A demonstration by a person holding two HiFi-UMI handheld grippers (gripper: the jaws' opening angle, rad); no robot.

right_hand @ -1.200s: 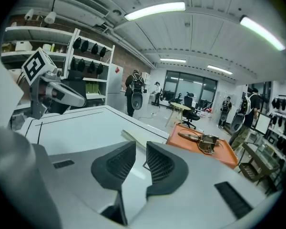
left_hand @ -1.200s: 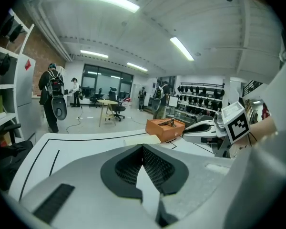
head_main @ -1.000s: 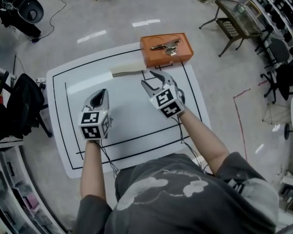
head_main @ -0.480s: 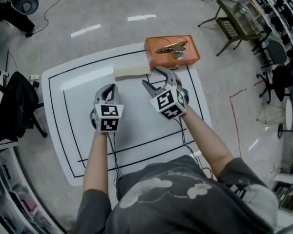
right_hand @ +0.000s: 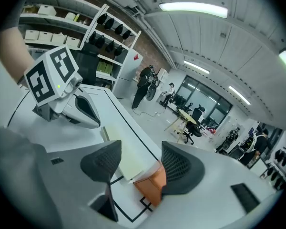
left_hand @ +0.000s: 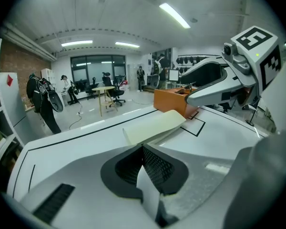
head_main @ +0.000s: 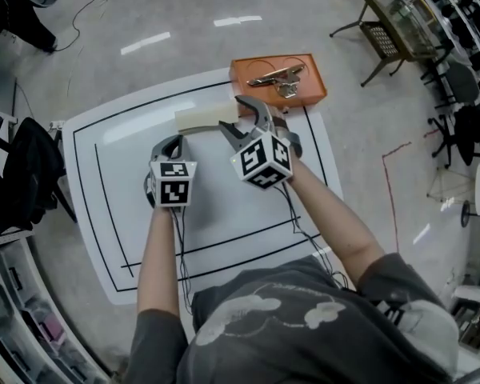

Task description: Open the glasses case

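Both tools have moved in on the case (head_main: 204,120), which lies at 12 o'clock on the desk (head_main: 104,214). Right tool (head_main: 234,117) has just opened wide, with the case's 3 o'clock end in the gap but not pinched. Left tool (head_main: 173,141) is shut, empty, at its 7. Looks like the grab's next.

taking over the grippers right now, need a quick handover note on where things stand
Left gripper: jaws shut, empty, low over the table, just short of the left end of the glasses case.
Right gripper: jaws have just been opening and are now wide, gripping nothing, aimed at the glasses case's right end.
Glasses case: cream, flat on the table, beside the orange box, and it looks closed.
Done: both grippers are at the glasses case.
Left: steady it, then lift the lid.
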